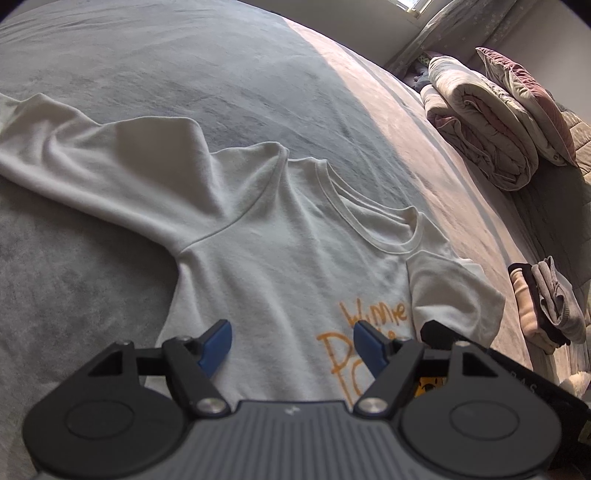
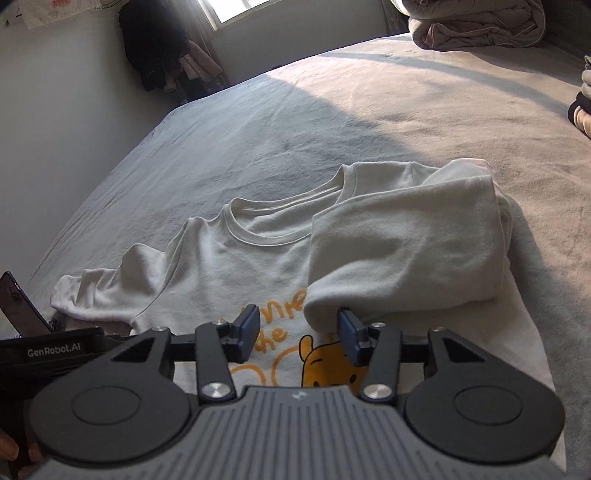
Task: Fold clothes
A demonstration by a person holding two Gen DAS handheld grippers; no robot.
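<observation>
A white T-shirt (image 1: pixel 258 240) with an orange print lies face up on the grey bed cover (image 1: pixel 147 55). In the left wrist view my left gripper (image 1: pixel 293 345) hovers open over the shirt's chest, with nothing between its blue pads. One sleeve (image 1: pixel 92 158) spreads out flat to the left. In the right wrist view the other sleeve (image 2: pixel 406 240) lies folded inward over the T-shirt (image 2: pixel 229 266). My right gripper (image 2: pixel 299 332) stands open at that sleeve's lower edge; the hem sits between the pads, which do not press it. The left gripper's body (image 2: pixel 55 350) shows at the lower left.
A rolled quilt (image 1: pixel 480 122) and a pillow (image 1: pixel 528 99) lie at the bed's far right. A small stack of folded clothes (image 1: pixel 546 310) sits near the right edge. In the right wrist view, dark garments (image 2: pixel 155 44) hang by the wall near a window (image 2: pixel 236 11).
</observation>
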